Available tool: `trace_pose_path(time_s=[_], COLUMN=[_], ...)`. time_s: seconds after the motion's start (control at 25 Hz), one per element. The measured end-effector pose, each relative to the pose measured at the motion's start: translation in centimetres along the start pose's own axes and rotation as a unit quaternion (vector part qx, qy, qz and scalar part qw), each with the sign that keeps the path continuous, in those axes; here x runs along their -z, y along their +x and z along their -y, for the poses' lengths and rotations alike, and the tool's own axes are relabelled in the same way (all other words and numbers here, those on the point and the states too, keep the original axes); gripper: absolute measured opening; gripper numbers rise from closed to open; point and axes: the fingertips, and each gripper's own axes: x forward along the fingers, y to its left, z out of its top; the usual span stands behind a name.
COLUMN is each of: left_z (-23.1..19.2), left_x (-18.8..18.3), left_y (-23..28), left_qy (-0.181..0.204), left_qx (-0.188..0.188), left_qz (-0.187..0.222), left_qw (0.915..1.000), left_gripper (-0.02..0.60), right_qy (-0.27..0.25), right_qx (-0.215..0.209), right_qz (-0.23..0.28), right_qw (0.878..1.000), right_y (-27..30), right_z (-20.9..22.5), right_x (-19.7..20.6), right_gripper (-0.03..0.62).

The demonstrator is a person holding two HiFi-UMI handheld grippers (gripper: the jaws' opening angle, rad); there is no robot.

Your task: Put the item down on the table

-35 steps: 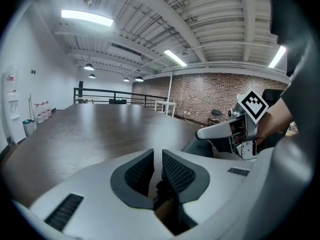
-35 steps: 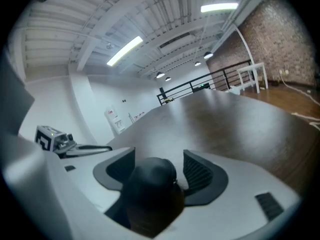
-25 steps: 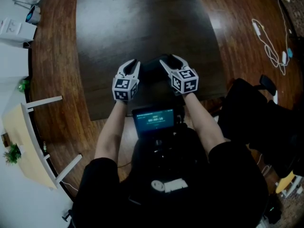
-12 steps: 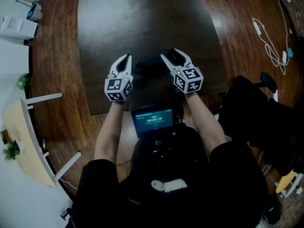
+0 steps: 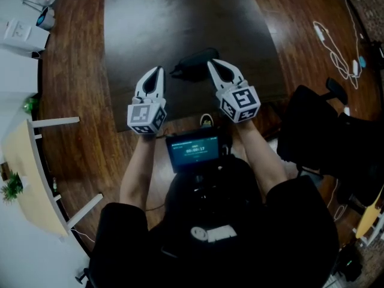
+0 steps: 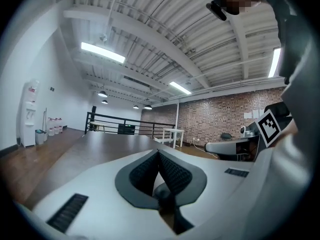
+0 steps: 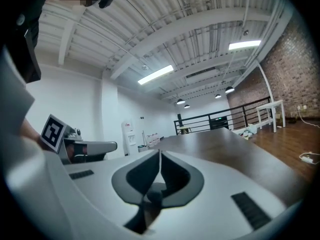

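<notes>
The item (image 5: pixel 195 60) already lies on the worktop (image 5: pixel 174 17), near the edge closest to the person and just beyond the tips of both tongs, so the putting-down looks finished. It is a black, elongated thing with a rounded, bulky body and a narrower nub poking out at its left end (what exactly it is cannot be told from the head view). Its surface reads as matte, nearly as dark as the board beneath it.

Judging by that smooth, firm outline, it is probably rigid and of moderate weight, not soft or floppy. A fresh hold would best go across the thick middle of the body, since the thin nub might let it swing or twist. A matte skin should not be very slippery.

The left tongs (image 5: pixel 157 72) have just been closing and now stand with their ribbed dark pads pressed together on nothing. The right tongs (image 5: pixel 213 66) have likewise just closed, empty (each gripper view shows only the meeting pads, the bare board and the room beyond).

The worktop is a broad dark slab with a dull sheen, standing on a reddish plank floor (image 5: pixel 72 101).
</notes>
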Motion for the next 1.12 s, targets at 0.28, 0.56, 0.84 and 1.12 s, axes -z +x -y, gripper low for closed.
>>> trace_pose_path(time_s=[0.28, 0.56, 0.84, 1.12], left_z=[4.9, 7.5, 11.7, 15.5], left_x=[-1.9, -2.9, -2.7, -3.3], left_y=[-10.5, -19.8, -25.5, -29.0], left_qy=[0.004, 0.001, 0.01, 0.021], left_qx=[0.011, 0.007, 0.02, 0.03], left_qz=[0.044, 0.067, 0.072, 0.091], left_qw=[0.999, 0.9977, 0.9971, 0.9952], left_gripper=[0.002, 0.002, 0.002, 0.002], right_qy=[-0.017, -0.039, -0.045, -0.048], right_qx=[0.003, -0.007, -0.023, -0.048], right_qz=[0.029, 0.045, 0.056, 0.067], right_qw=[0.999, 0.998, 0.997, 0.995], right_y=[-8.2, -13.9, -19.4, -23.5], right_z=[-7.8, -15.5, -20.7, -23.9], right_x=[-0.9, -1.2, -1.9, -2.0], right_gripper=[0.012, 0.012, 0.014, 0.014])
